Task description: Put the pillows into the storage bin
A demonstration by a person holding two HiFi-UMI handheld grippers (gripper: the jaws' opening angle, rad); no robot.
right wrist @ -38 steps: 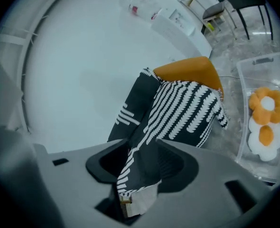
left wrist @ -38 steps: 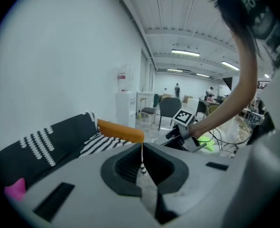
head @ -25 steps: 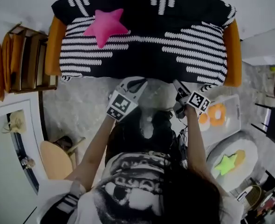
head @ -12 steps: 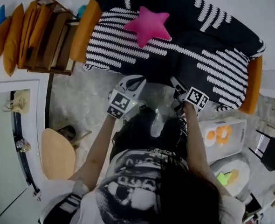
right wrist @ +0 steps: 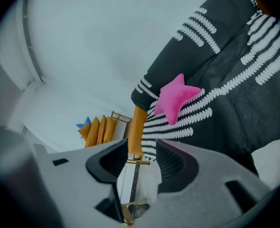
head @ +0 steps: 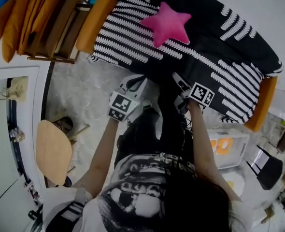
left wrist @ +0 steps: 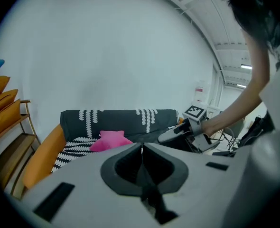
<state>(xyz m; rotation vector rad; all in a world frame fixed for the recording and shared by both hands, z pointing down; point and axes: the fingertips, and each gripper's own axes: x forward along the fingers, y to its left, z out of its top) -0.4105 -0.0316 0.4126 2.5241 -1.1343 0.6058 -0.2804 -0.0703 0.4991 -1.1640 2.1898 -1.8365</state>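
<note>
Overhead plus jaw-level views, shared sofa

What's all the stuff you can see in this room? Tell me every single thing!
sofa: one, black with white stripes and orange ends, along the top of the head view
star pillow: one, pink, lying on the sofa
rack: one, brown wood, beside the sofa at top left
cushions: several, orange, standing in the rack
stool: one, light wood with a round top, on the floor at left
storage bin: one, white, on the floor at right
orange pillows: seemingly two, inside the storage bin
chair: one, black, far right
left gripper: one, grey, jaws together, empty
right gripper: one, grey, jaws apart, empty
</note>
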